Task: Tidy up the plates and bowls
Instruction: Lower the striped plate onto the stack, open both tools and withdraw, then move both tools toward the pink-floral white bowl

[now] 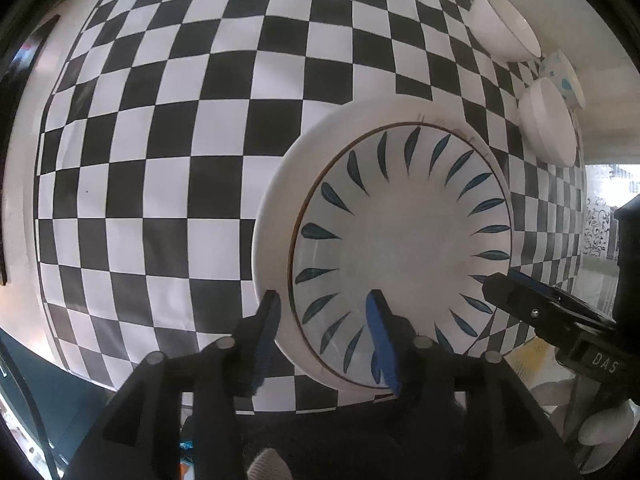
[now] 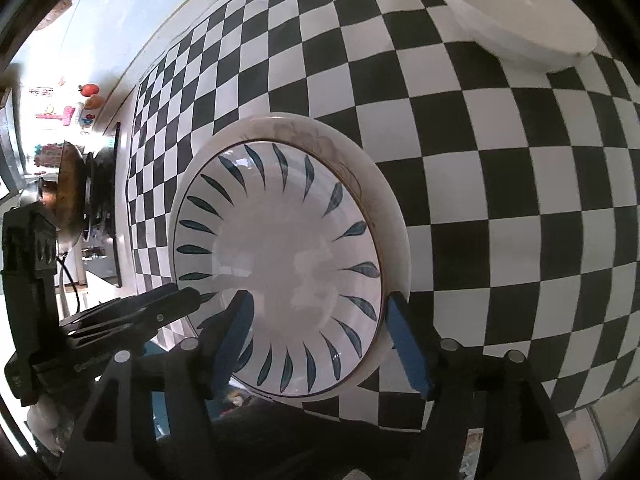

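In the left wrist view, the checkered tabletop [image 1: 160, 160] fills the left and centre of the frame, bare of dishes there. At lower centre the left claw [image 1: 324, 312] reaches forward with its jaws parted wide, straddling the near-left rim of the leaf-patterned plate [image 1: 404, 236], which lies on a larger white plate [image 1: 272, 216] at centre right; one finger is outside the rim, the other over the plate's face, and contact cannot be told. At lower right the right claw [image 1: 516, 284] comes in over the plate's right edge. At upper right stand a white bowl [image 1: 504, 24], a speckled cup [image 1: 560, 76] and a second white bowl [image 1: 548, 124] near the tabletop's edge.

In the right wrist view, the left claw [image 2: 176, 300] enters from the lower left. The right claw [image 2: 320, 312] sits lower centre, jaws wide apart around the stack's near-right rim, gripping nothing visibly. The tabletop's near edge runs just below the plates.
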Tool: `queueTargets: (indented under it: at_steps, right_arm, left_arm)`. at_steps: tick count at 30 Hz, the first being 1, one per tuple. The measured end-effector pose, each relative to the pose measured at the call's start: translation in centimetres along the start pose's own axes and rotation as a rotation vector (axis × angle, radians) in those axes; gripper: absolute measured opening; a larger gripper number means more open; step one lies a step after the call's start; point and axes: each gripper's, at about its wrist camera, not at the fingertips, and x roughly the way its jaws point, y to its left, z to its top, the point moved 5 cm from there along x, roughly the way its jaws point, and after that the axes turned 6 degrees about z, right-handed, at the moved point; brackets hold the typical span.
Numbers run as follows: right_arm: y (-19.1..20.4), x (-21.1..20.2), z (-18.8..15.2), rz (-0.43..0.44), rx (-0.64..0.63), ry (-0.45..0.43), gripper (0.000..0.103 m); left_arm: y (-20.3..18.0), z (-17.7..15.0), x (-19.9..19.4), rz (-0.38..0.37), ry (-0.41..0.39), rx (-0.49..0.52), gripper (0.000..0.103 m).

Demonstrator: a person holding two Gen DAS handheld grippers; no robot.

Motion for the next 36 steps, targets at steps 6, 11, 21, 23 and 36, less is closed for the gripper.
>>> queueTargets:
  at_steps: [6,11,21,23,36]
  right_arm:
    - [1.2,-2.3,-0.2,-0.12,-0.054,-0.046,0.086]
    - [4.5,-6.0,-0.9,-0.231,-0.14,-0.103,0.089]
    - [9.4,-14.3,-4.3,-0.27,-0.179,-0.21,0.091]
    - [9.5,-15.8,-4.9,-0.286,-0.192,-0.233,0.091]
    - [12.2,-18.6,-7.8,-0.306,-0.199,-0.28,0.091]
  left_arm:
    - [-0.4,0.9,-2.7,0.022,-0.072,0.013,0.08]
    - [-1.3,0.9,-7.0,0.098,-0.19,0.043,0.089]
    - [-3.2,-2.4,-14.5,0.182,-0.313,0.053,0.089]
    - [-3.4,-2.8,-15.0,0.188,-0.309,0.051,0.089]
    - [-3.6,-4.8,-18.2,0.163,-0.324,0.081,0.089]
